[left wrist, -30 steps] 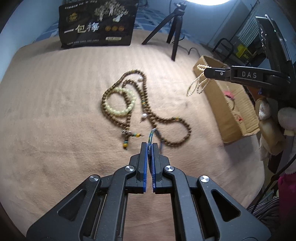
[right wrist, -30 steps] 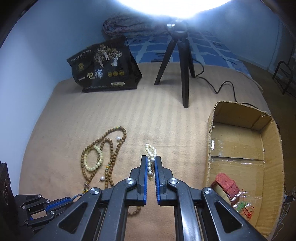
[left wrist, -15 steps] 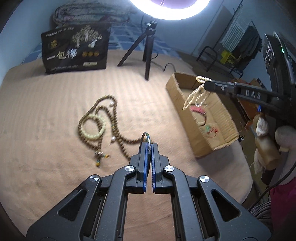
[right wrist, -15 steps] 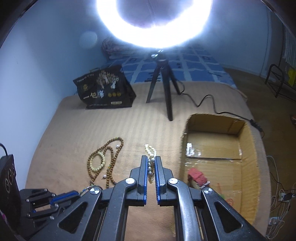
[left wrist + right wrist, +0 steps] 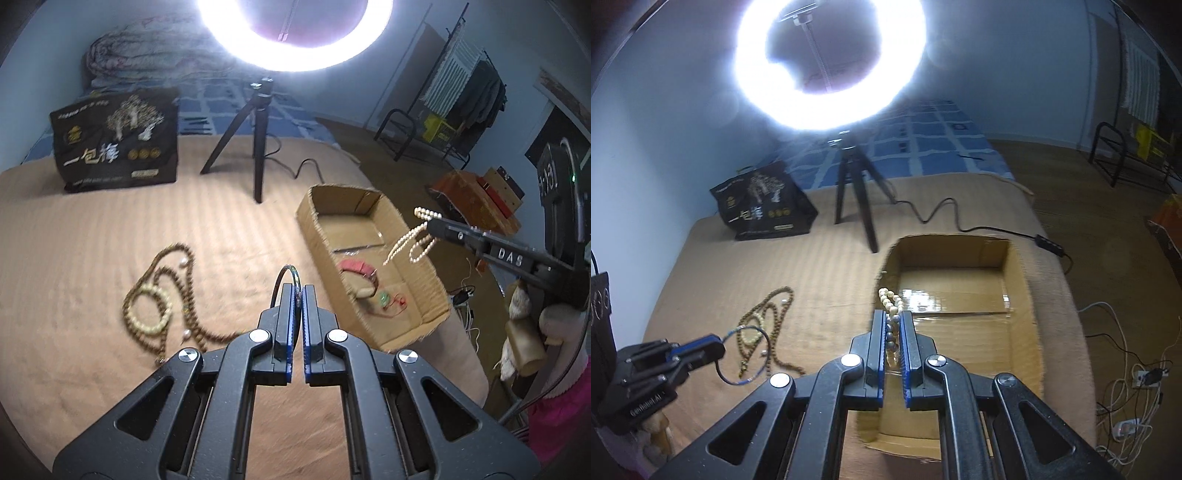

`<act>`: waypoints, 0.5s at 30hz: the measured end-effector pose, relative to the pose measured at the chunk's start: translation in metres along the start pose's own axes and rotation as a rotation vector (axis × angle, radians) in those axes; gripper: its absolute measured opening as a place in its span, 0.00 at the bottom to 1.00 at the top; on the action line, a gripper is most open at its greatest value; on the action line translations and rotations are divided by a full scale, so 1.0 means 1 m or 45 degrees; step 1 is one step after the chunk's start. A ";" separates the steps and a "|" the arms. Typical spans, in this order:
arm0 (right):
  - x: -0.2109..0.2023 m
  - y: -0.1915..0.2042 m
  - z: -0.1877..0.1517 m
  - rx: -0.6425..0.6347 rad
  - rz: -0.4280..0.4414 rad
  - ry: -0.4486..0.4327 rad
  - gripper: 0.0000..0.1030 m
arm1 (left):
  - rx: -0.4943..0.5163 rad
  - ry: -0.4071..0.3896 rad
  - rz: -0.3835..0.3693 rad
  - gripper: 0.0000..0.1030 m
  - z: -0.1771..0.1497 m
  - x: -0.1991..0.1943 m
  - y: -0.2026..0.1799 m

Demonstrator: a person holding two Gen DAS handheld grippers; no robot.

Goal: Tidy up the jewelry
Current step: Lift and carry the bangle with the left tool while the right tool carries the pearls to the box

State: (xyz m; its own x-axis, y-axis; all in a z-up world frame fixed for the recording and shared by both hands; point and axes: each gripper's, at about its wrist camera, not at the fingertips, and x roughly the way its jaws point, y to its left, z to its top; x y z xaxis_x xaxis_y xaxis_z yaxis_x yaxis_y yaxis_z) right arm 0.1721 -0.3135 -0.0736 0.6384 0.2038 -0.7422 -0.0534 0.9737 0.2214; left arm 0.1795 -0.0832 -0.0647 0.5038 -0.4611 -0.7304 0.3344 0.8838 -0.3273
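- Bed (image 5: 92, 236) under a tan ribbed blanket.
- At 9 o'clock: brown bead necklace (image 5: 173, 295), pale bracelet (image 5: 149, 310) inside.
- At 3 o'clock: cardboard box (image 5: 430, 280).
- At 12 o'clock: tripod (image 5: 255, 122), black bag (image 5: 114, 140).

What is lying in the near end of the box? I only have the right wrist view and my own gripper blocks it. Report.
Observer: A red bracelet lies on the floor of the cardboard box, with a small green bead piece on red cord beside it, nearer the end wall.
Operator: Noted. Now tell me how my strand hangs underneath.
Observer: The pearl strand dangles in loops below the right gripper, in the air and touching nothing.
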 end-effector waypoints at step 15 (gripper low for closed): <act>0.000 -0.057 -0.003 0.087 -0.072 0.009 0.04 | 0.075 -0.012 -0.057 0.01 0.042 0.052 -0.056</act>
State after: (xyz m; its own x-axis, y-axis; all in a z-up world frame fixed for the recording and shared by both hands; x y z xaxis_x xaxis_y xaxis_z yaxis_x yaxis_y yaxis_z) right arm 0.1722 -0.3682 -0.0880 0.6334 0.1496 -0.7592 0.0354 0.9745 0.2216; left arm 0.2205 -0.1604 -0.0592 0.4946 -0.5011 -0.7101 0.4028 0.8561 -0.3237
